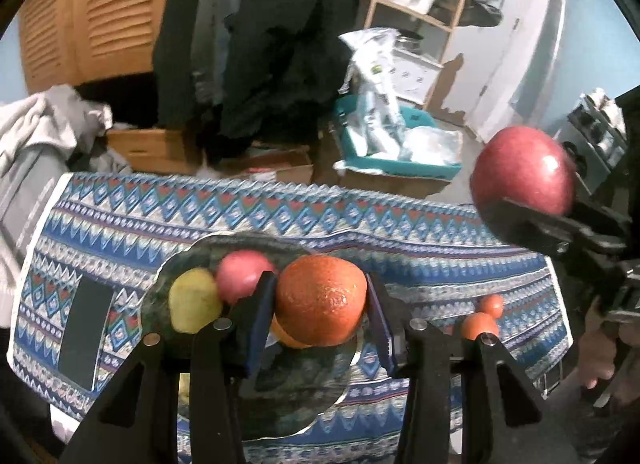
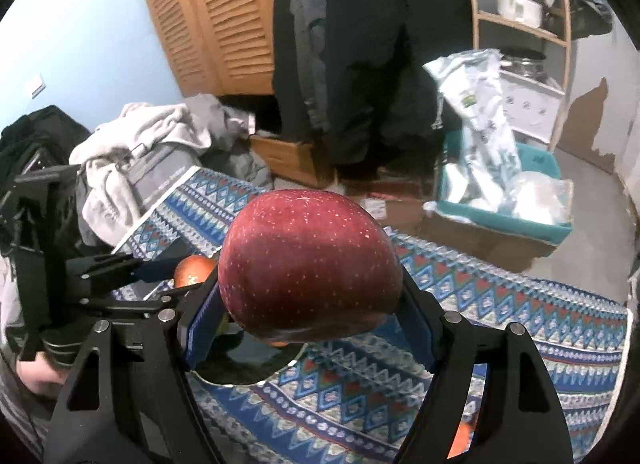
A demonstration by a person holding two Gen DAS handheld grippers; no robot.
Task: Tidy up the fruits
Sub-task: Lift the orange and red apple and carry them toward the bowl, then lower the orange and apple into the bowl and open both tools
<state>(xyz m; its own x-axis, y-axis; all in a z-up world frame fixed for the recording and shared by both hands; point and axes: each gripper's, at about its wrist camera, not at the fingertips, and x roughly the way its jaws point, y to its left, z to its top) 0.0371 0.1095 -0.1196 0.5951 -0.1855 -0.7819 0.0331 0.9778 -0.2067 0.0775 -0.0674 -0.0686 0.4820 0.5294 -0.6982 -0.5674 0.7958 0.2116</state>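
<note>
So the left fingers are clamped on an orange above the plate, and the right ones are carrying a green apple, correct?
Not quite: the apple in the right gripper is dark red, not green, as the right wrist view shows plainly. The rest holds: the left gripper is clamped on the orange above the plate.

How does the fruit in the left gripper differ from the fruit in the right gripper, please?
The orange in the left gripper is bright orange with pebbly skin; the red apple in the right gripper is dark red, smooth and speckled. The orange hangs over the plate; the apple is off to its right. Both are clamped between fingers.
</note>
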